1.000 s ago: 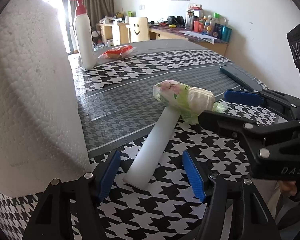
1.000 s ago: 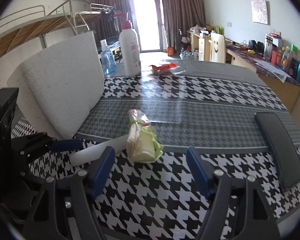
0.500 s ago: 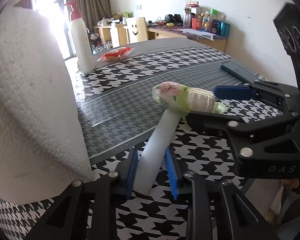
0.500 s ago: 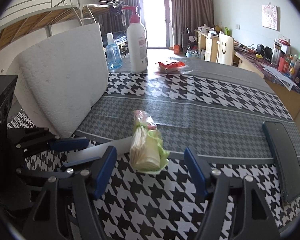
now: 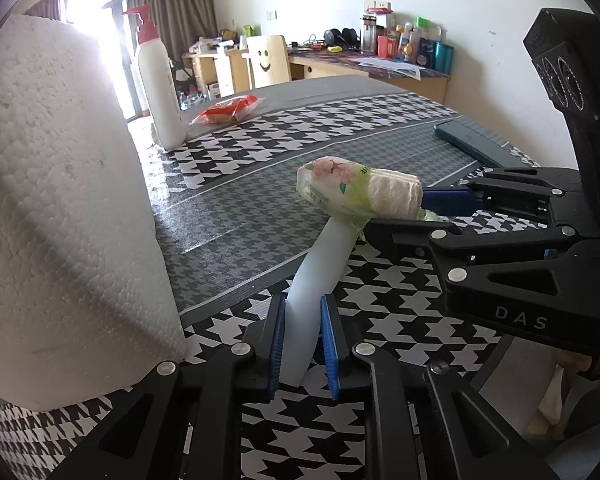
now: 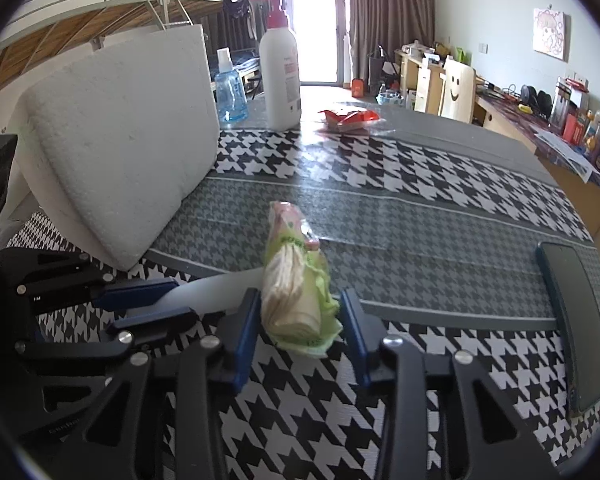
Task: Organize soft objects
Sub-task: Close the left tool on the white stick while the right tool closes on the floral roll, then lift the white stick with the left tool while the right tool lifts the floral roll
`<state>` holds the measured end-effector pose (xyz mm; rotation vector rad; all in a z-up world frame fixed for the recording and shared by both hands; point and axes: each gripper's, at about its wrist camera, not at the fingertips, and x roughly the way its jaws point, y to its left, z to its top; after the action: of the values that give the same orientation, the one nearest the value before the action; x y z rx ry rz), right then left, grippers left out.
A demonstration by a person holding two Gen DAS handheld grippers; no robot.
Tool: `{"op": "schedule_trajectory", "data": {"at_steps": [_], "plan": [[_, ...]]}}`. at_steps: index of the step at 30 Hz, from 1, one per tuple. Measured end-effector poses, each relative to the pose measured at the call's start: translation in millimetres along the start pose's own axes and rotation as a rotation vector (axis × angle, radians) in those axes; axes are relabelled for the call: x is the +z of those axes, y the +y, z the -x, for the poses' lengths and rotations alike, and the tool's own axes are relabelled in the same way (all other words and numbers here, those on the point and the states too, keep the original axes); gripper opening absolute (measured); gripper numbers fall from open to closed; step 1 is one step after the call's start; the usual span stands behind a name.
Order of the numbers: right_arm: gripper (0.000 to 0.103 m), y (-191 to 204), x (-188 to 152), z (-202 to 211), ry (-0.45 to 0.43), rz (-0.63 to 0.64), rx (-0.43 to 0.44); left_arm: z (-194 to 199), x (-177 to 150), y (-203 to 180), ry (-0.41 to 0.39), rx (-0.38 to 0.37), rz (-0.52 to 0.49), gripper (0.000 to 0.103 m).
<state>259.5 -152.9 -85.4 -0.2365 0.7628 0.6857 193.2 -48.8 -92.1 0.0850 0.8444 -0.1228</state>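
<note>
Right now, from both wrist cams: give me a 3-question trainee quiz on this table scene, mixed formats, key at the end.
1. True or false: the left gripper is shut on the white foam strip.
2. Multiple choice: the tissue pack lies
A. between the open fingers of the right gripper
B. on top of the foam block
C. beside the pump bottle
3. Fill in: the dark flat phone lies to the ___ of the tissue pack in the right wrist view.

Key: 1 true; 2 A; 3 right
</note>
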Motion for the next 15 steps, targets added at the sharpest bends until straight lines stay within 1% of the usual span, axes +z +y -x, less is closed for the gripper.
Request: {"op": "schedule_trajectory", "data": {"at_steps": [3, 5, 6, 7, 15], "plan": [[0.034, 0.6, -0.5, 2.5, -0.006, -0.002, 0.001, 1.2, -1.4, 1.0, -0.005, 0.000, 0.001, 0.017], [0.031, 0.1, -1.2, 3.9, -0.009, -0.006, 0.002, 3.3, -1.8, -0.8, -0.011, 0.002, -0.004, 0.014], [0.027, -0.4, -1.7, 4.5, -0.011, -0.010, 0.001, 3.8, -1.7, -0.6, -0.013, 0.000, -0.003, 0.014], [0.021, -0.6, -2.1, 5.1, -0.012, -0.010, 0.005, 4.9, -2.0, 0.0, -0.017, -0.003, 0.002, 0.013], [0.019, -1.9, -3.9, 25.9, -0.052, -0.038, -0.010, 16.5, -5.7, -1.4, -0.042, -0.022, 0.016, 0.011]]}}
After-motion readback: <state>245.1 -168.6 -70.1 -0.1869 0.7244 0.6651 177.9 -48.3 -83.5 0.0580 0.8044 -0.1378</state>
